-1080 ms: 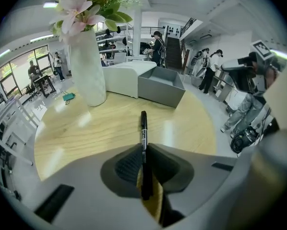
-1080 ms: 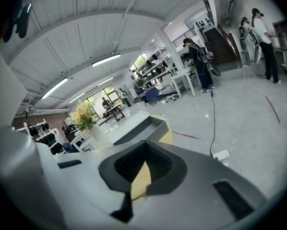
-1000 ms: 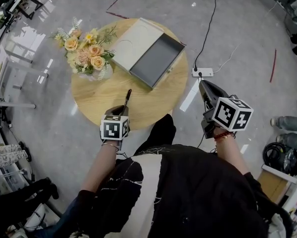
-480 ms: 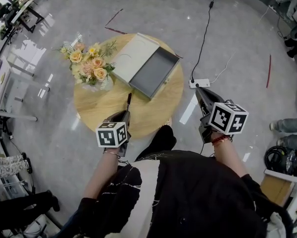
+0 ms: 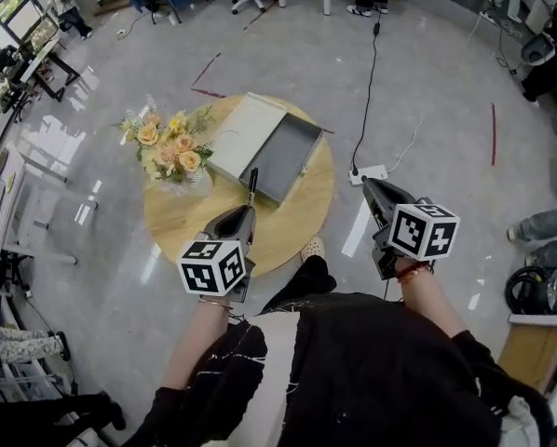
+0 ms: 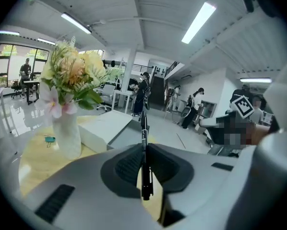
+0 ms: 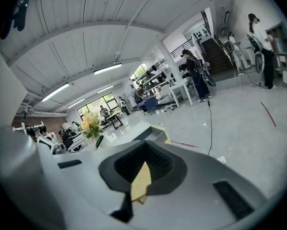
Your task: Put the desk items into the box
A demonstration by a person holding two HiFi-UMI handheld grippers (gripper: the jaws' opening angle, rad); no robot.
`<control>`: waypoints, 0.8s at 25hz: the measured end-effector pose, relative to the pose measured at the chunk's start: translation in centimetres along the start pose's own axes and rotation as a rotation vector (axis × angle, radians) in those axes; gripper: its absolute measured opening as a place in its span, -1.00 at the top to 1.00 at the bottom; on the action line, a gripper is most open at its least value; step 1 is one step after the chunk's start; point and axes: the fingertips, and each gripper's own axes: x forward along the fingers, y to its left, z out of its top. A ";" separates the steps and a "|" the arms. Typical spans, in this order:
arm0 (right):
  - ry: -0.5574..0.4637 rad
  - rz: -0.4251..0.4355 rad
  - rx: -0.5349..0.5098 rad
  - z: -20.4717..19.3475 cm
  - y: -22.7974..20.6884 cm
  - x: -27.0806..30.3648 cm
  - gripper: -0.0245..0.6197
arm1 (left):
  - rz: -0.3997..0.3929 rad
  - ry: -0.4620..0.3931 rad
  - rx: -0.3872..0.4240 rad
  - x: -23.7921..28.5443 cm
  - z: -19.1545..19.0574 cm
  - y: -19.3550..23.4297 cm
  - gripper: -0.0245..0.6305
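- On the round table: open grey box at the far side.
- Left tongs: narrowed tight onto a black pen, above the table's near half.
- Right tongs: pressed together, empty, beyond the table's right edge.
- Pen's long axis in line with the left tongs, tip aimed away at the box. A second ago over bare table, now reaching the box's near edge.

Clamped upright between the jaws: slim black pen, tip pointing ahead. Just beyond the jaws, open grey rectangular box. Ahead-left, white vase of pale flowers on yellow wooden bench.
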 end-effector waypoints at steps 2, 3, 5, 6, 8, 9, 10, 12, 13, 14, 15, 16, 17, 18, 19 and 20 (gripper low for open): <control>-0.011 -0.007 -0.004 0.4 0.1 -0.7 0.90 | -0.022 -0.017 0.002 -0.2 0.9 -0.8 0.78; -0.013 -0.012 -0.008 0.4 0.1 -1.1 0.90 | -0.032 -0.023 0.005 -0.3 1.3 -1.2 0.78; -0.016 -0.022 -0.015 0.5 0.1 -1.7 0.90 | -0.048 -0.032 0.022 -0.2 1.8 -1.9 0.78; -0.017 -0.028 -0.016 0.5 0.0 -2.0 0.90 | -0.053 -0.033 0.038 -0.1 2.0 -2.2 0.78; -0.020 -0.043 -0.010 0.5 -0.5 -2.4 0.90 | -0.063 -0.029 0.074 0.2 2.4 -2.9 0.78; -0.023 -0.051 -0.001 0.5 -0.8 -2.5 0.90 | -0.072 -0.027 0.083 0.4 2.6 -3.2 0.78; -0.027 -0.056 0.008 0.5 -1.1 -2.5 0.90 | -0.082 -0.025 0.086 0.6 2.6 -3.5 0.78; -0.028 -0.060 0.020 0.4 -1.5 -2.4 0.91 | -0.098 -0.020 0.085 1.0 2.7 -3.8 0.78; -0.024 -0.061 0.022 0.3 -1.6 -2.4 0.90 | -0.101 -0.014 0.086 1.1 2.6 -3.9 0.78; -0.017 -0.061 0.023 0.1 -1.7 -2.3 0.90 | -0.101 -0.008 0.086 1.2 2.5 -3.8 0.78; -0.009 -0.062 0.025 -0.1 -1.9 -2.2 0.90 | -0.100 -0.001 0.085 1.3 2.4 -3.8 0.78; -0.001 -0.064 0.030 -0.4 -2.1 -2.0 0.90 | -0.100 0.005 0.082 1.5 2.3 -3.7 0.78; 0.005 -0.067 0.036 -0.7 -2.4 -1.8 0.90 | -0.102 0.011 0.078 1.8 2.2 -3.6 0.78; 0.011 -0.069 0.043 -0.9 -2.7 -1.6 0.90 | -0.103 0.017 0.075 2.1 2.1 -3.6 0.78; 0.016 -0.070 0.049 -1.0 -3.0 -1.3 0.90 | -0.102 0.023 0.072 2.4 2.1 -3.5 0.78; 0.021 -0.069 0.054 -1.0 -3.2 -1.0 0.90 | -0.101 0.028 0.071 2.8 2.1 -3.4 0.78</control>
